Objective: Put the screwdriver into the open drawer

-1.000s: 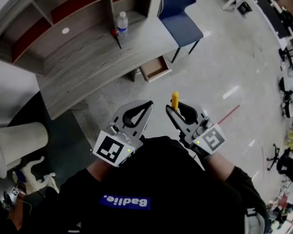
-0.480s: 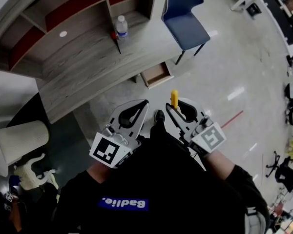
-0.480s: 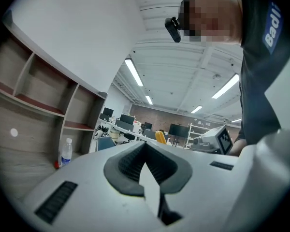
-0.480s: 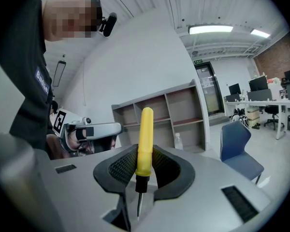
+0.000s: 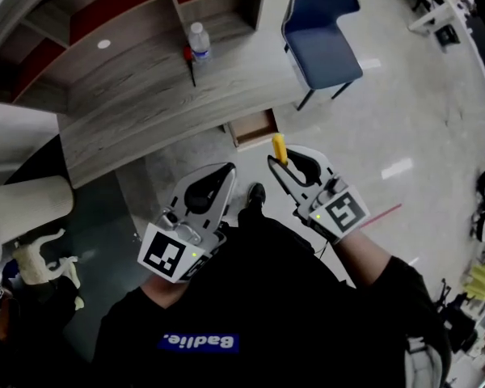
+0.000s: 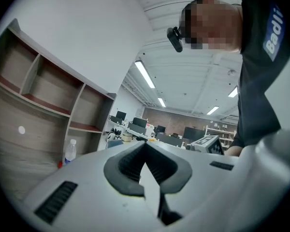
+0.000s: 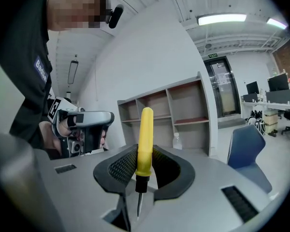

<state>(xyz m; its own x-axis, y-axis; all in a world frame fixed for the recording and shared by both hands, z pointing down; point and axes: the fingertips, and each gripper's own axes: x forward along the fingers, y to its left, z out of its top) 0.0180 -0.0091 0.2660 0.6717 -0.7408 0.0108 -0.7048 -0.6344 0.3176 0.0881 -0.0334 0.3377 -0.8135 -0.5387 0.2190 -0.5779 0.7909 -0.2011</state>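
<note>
Transport step: our right hand-held gripper [image 5: 284, 164] is clamped on the yellow-handled screwdriver [image 5: 279, 147], mid-air; left hand-held gripper [image 5: 223, 173] jaws together, empty. Ahead, apart: open wooden drawer [image 5: 255, 128] under grey counter [image 5: 145, 103]. Nxt we approach, lower tool in, release.

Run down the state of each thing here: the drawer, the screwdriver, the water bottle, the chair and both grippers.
Drawer: pulled open below the desk edge.
Right gripper: shut on the screwdriver.
Screwdriver: held, yellow handle sticking out past the jaws.
Left gripper: shut, nothing in it.
Water bottle: upright on the desk.
Chair: unoccupied, beside the desk.
</note>
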